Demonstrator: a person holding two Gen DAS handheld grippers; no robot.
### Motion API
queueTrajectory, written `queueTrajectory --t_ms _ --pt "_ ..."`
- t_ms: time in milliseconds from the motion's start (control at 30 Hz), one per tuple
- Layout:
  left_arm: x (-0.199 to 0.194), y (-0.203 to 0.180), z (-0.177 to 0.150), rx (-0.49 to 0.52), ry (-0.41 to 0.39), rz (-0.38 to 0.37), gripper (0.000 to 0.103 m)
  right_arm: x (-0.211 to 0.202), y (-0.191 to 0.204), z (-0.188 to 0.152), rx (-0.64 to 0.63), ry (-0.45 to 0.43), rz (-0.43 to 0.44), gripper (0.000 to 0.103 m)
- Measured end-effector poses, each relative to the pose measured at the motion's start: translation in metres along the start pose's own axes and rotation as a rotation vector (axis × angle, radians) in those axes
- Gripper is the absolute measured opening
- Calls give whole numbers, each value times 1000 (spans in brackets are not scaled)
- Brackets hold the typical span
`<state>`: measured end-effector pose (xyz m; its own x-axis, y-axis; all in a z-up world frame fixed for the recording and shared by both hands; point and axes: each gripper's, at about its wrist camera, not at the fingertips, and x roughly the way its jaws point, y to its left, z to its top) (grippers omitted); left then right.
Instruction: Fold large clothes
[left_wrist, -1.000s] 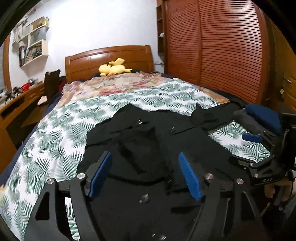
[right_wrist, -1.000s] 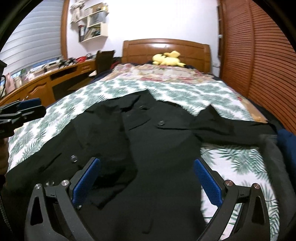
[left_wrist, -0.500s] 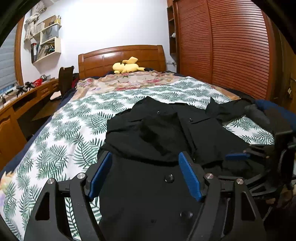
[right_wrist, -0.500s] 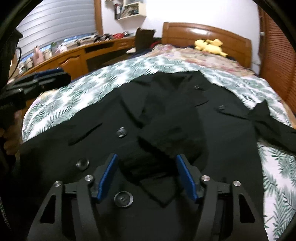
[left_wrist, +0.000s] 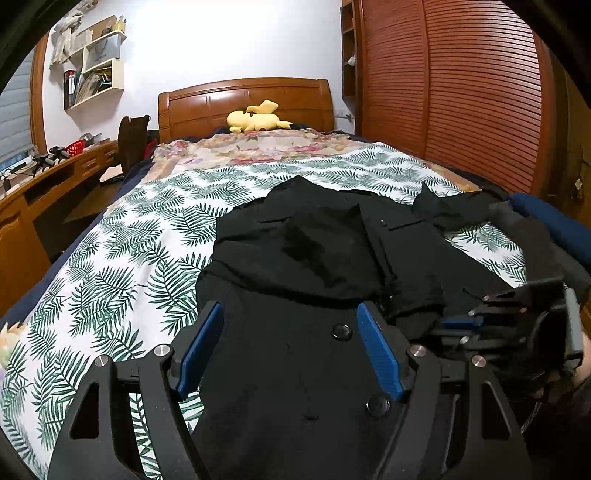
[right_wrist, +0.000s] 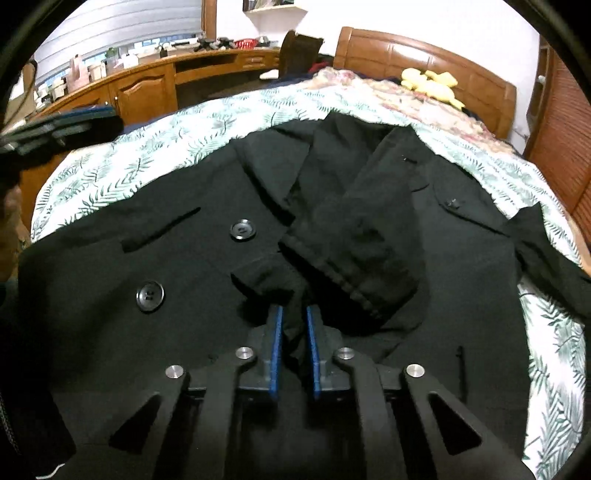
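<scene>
A large black coat (left_wrist: 314, 266) with big buttons lies spread on the bed; it also shows in the right wrist view (right_wrist: 192, 266). One sleeve (right_wrist: 354, 229) is folded across its front. My right gripper (right_wrist: 293, 325) is shut on the black cuff end of that sleeve (right_wrist: 273, 291), low on the coat; it also shows in the left wrist view (left_wrist: 476, 325). My left gripper (left_wrist: 288, 328) is open and empty, held above the coat's lower front. The other sleeve (left_wrist: 454, 206) lies out to the right.
The bed has a fern-print cover (left_wrist: 122, 266) and a wooden headboard (left_wrist: 243, 103) with a yellow plush toy (left_wrist: 255, 118). A wooden desk (right_wrist: 147, 85) runs along the left. A slatted wardrobe (left_wrist: 461, 92) stands on the right. Dark blue and grey clothes (left_wrist: 546, 229) lie at the bed's right edge.
My right gripper has moved left and down over the coat and closed from wide open onto the sleeve cuff. My left gripper has stayed open while its view shifted left.
</scene>
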<state>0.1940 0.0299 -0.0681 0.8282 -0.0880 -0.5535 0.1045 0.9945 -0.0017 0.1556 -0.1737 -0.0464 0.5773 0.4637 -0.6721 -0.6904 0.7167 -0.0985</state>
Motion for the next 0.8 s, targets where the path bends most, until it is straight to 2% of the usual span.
queueTrajectory --t_ms 267,433,567,733,800 --pt "4 -9 3 13 -4 -10 75 -67 -38 -11 84 -146 -4 7" --pt "9 -19 5 23 0 -21 75 -105 -65 -36 150 -210 -14 7" --pt "10 -29 9 28 -11 -38 75 -125 -83 -59 209 -223 -28 7" --pt "14 -44 9 50 -15 -56 75 -125 -88 -77 271 -215 -61 7" --pt "16 -50 7 55 -30 -28 75 -127 -82 -76 284 -202 -88 7"
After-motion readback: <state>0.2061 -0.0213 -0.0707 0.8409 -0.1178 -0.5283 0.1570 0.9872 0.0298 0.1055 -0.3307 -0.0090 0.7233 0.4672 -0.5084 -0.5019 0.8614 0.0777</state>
